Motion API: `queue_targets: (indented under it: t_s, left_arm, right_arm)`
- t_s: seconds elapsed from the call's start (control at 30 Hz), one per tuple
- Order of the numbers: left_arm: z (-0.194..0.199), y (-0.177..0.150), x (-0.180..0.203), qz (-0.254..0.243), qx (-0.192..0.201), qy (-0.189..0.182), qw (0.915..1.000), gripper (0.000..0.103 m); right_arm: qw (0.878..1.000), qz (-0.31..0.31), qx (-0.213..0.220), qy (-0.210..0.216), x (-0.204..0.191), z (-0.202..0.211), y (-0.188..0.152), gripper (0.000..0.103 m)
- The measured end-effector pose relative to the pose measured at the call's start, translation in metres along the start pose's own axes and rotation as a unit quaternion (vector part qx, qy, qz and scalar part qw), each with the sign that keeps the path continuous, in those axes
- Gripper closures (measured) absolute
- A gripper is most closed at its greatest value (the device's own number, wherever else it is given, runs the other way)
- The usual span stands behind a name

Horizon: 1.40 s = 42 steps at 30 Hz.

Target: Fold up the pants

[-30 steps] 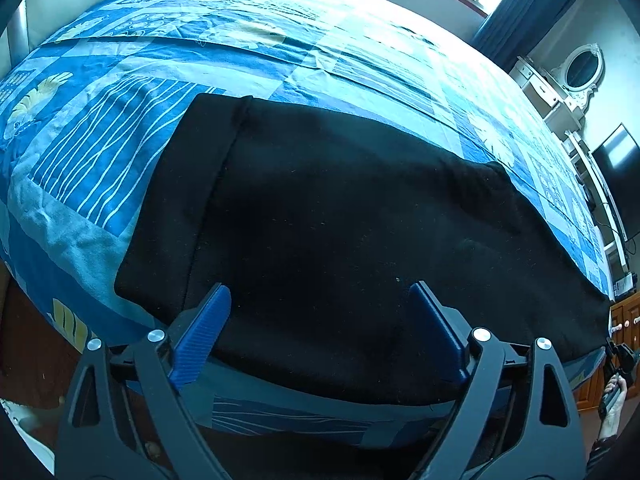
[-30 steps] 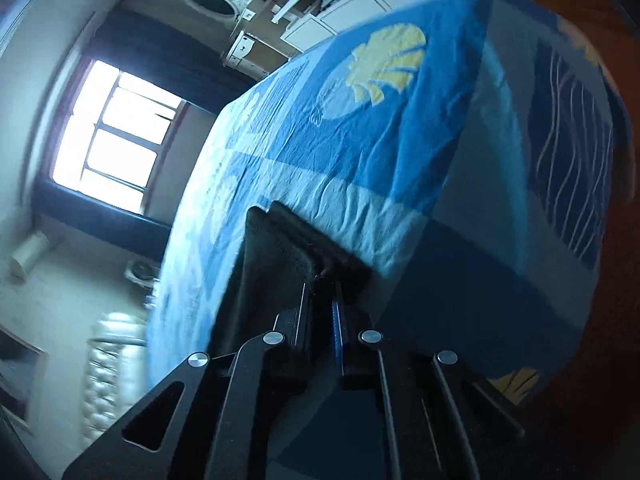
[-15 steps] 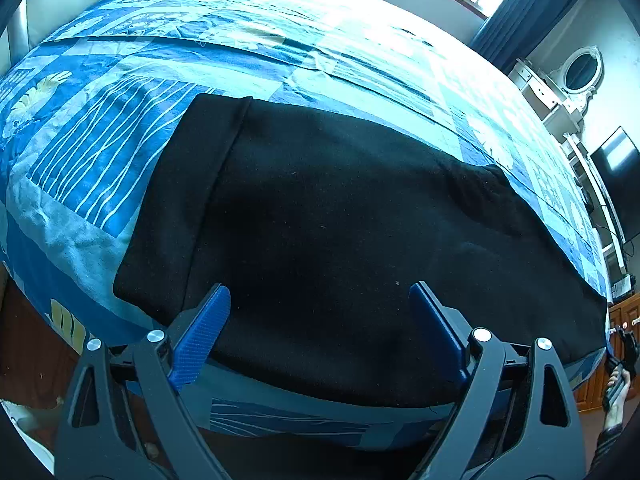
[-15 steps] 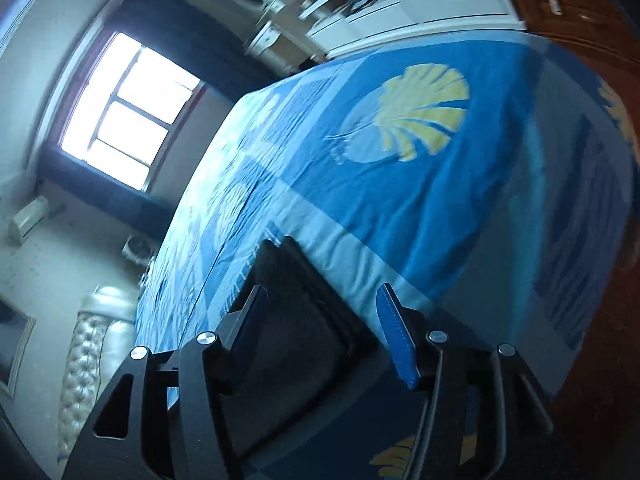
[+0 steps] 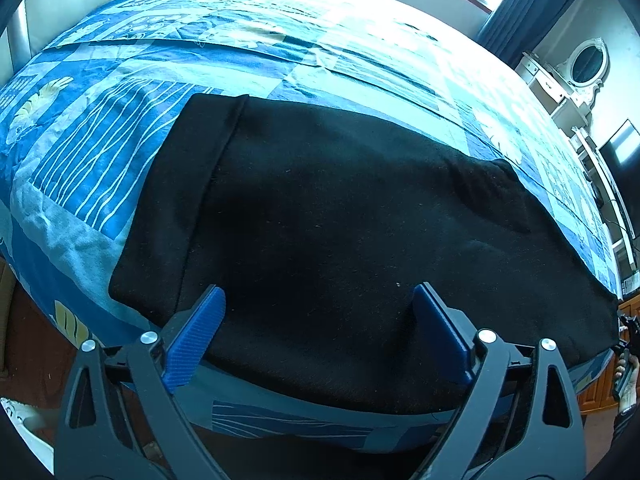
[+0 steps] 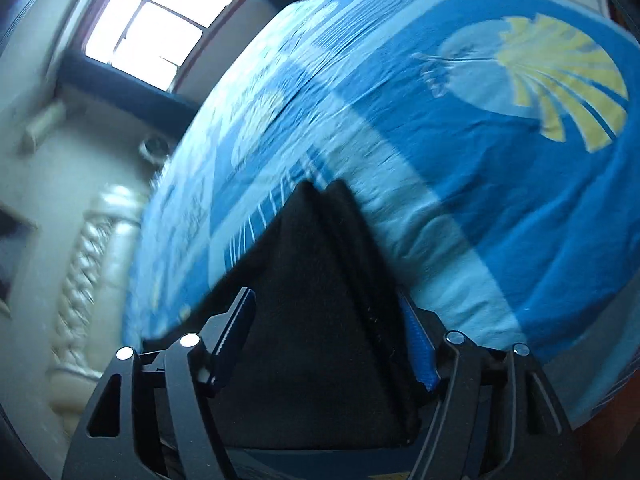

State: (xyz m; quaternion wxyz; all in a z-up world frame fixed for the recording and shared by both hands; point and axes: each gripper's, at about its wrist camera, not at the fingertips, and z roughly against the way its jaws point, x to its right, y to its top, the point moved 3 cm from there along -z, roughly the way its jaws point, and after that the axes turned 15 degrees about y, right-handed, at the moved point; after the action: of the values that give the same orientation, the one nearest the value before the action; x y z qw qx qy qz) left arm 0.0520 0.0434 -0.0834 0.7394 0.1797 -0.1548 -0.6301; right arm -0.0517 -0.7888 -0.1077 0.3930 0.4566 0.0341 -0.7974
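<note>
Black pants near bed edge; left claw released; right claw closing astride hem, unpinched; could catch single layer, skewing fold

Bare bed lies open beyond the pants; a dresser stands off its far right corner.

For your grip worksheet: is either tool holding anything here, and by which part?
Nothing is held. The left tool stands open over the pants; the right tool straddles their end, jaws closing but pads not yet pressing.
</note>
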Motion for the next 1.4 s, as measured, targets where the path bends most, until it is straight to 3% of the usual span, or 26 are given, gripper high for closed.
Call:
queue_targets:
  t_s: [0.03,0.1,0.13,0.3,0.5,0.6,0.67,0.7,0.77,0.83,0.93,1.03,1.1,1.27,1.4]
  left_arm:
    - [0.000,0.000,0.001,-0.001,0.001,0.003,1.0000,0.007]
    - [-0.001,-0.001,0.003,-0.002,0.002,0.008,1.0000,0.007]
    - [-0.002,-0.001,0.004,-0.002,0.002,0.010,0.9999,0.006]
    - [0.000,0.001,0.003,0.003,-0.001,0.006,1.0000,0.006]
    - [0.000,-0.001,0.004,-0.014,0.004,0.005,0.9999,0.006]
    - [0.000,0.000,0.004,-0.022,0.007,0.004,0.9997,0.006]
    - [0.002,0.001,0.002,-0.022,0.013,0.002,0.9997,0.006]
    - [0.004,0.002,0.001,-0.022,0.017,0.004,0.9996,0.006]
    - [0.008,0.004,0.001,-0.026,0.029,0.011,0.9992,0.006]
    - [0.014,0.007,0.002,-0.034,0.050,0.018,0.9980,0.006]
    - [0.015,0.011,0.004,-0.049,0.064,0.021,0.9965,0.006]
    - [0.005,0.014,0.002,-0.046,0.052,0.018,0.9974,0.006]
    - [-0.002,0.014,-0.001,-0.041,0.042,0.016,0.9982,0.006]
    - [-0.007,0.013,-0.003,-0.047,0.044,0.011,0.9979,0.006]
    - [-0.011,0.015,-0.006,-0.035,0.038,-0.001,0.9987,0.006]
  right_arm:
    - [1.000,0.004,-0.008,-0.006,-0.002,-0.004,-0.002,0.055]
    - [0.999,0.015,-0.026,-0.011,-0.010,-0.011,-0.004,0.083]
    - [1.000,0.013,-0.024,-0.015,-0.012,-0.013,-0.005,0.085]
    - [0.997,0.027,0.009,-0.067,-0.011,-0.002,0.001,0.086]
    - [0.998,-0.009,0.020,-0.057,0.002,-0.005,0.006,0.085]
    - [0.995,-0.013,0.049,-0.091,-0.003,0.013,0.013,0.070]
    - [0.985,-0.012,0.098,-0.139,-0.012,0.035,0.018,0.068]
    - [0.982,-0.009,0.120,-0.146,-0.022,0.041,0.020,0.068]
    - [0.986,0.021,0.122,-0.114,-0.053,0.029,0.021,0.067]
    - [0.990,0.073,0.090,-0.077,-0.097,-0.003,0.018,0.065]
    - [0.989,0.144,0.001,0.012,-0.175,-0.085,0.001,0.048]
    - [0.970,0.190,-0.107,0.107,-0.250,-0.181,-0.033,0.047]
    - [0.949,0.217,-0.175,0.149,-0.295,-0.246,-0.057,0.047]
    - [0.906,0.257,-0.292,0.165,-0.355,-0.373,-0.115,0.047]
    - [0.889,0.273,-0.340,0.138,-0.367,-0.430,-0.136,0.047]
